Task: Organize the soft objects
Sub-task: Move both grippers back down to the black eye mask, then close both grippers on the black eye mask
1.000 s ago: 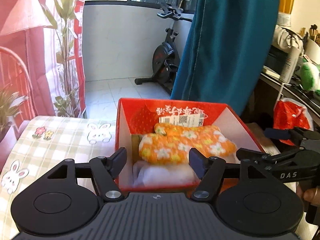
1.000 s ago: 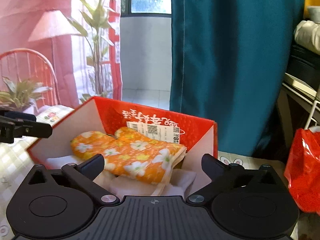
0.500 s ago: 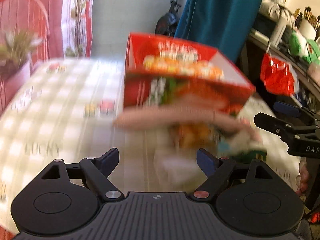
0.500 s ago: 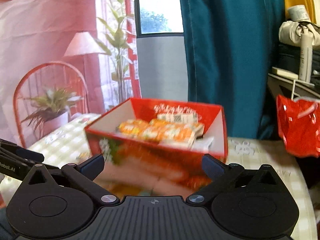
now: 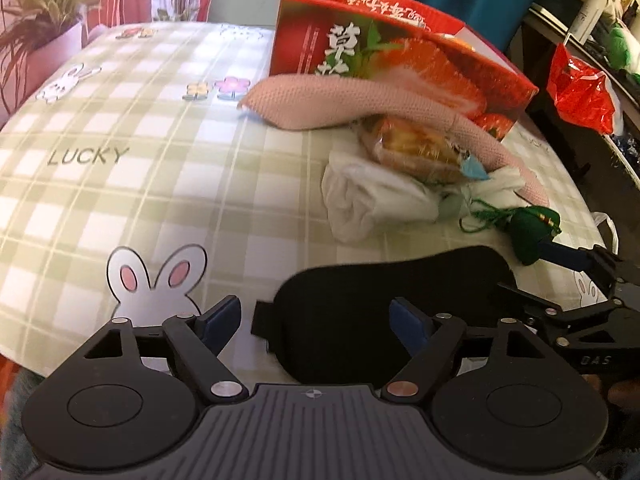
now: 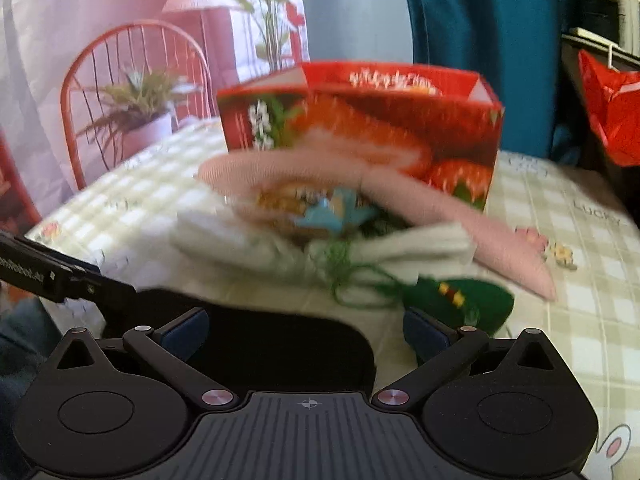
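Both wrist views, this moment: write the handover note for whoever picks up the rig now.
Left gripper: empty, jaws closing slightly, over the black eye mask.
Right gripper: open, empty, beside the green pouch.
Red strawberry box stands behind the pile on the checked tablecloth.
Left to box: pink knit piece, white cloth, wrapped snack, mask, pouch.
The box's inside is hidden in both views.

Checked tablecloth (image 5: 120, 208), strawberry box (image 5: 400, 52), pink knit (image 5: 320, 100), white cloth (image 5: 368, 196), black eye mask (image 5: 380, 292), possibly green pouch (image 5: 532, 236)
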`<state>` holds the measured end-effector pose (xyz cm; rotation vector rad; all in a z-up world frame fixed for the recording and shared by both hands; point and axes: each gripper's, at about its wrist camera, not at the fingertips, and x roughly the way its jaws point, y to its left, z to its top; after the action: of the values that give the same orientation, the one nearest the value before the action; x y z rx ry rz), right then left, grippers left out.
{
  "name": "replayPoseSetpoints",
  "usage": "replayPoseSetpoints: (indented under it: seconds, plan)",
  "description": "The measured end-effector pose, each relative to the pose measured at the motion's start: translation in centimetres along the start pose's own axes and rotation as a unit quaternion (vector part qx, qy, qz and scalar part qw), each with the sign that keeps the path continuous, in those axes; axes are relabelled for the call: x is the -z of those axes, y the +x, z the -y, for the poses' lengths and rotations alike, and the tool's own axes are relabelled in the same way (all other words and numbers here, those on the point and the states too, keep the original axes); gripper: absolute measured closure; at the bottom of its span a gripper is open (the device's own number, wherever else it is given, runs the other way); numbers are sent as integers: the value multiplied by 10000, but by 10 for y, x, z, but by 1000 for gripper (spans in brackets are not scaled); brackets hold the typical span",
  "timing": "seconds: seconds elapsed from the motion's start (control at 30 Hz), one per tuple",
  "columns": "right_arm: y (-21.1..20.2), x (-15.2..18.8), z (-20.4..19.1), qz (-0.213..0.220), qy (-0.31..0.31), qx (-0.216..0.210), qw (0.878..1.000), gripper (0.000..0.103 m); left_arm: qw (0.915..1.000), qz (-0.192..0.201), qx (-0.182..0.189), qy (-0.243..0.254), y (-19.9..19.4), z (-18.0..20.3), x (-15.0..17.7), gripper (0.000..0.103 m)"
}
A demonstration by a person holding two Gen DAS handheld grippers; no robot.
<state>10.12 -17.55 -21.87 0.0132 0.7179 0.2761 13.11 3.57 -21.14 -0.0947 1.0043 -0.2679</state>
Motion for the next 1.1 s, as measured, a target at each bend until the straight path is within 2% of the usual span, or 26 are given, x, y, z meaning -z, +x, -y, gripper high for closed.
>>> replayPoseSetpoints:
  seconds: [0.07,0.13,0.4,0.47,0.63,0.7,1.1]
  plan:
    - [4,3,0,-76,17,36,10000,3,10000,-19,-21,-11,4,0,4,23]
    - [7,7,0,-166,74,-15,9998,10,10000,-75,3,-41,7,3,5,28]
    - [19,16,1,-466,29,44,9989,20,9997,-204,6,156,20,15,10,35]
    - [22,19,1,-507,50,37,9987,19,9997,-171,-8,149,20,14,10,36]
    - [22,20,1,-494,-4,56,9988,19,9997,-59,-175,166,21,12,8,58]
    - [23,20,0,-496,-33,82,9987,19,9994,-27,-243,259,23,14,6,60]
    - [35,14,1,-337,-190,101,9992,19,9977,183,-475,453,35,15,-10,61]
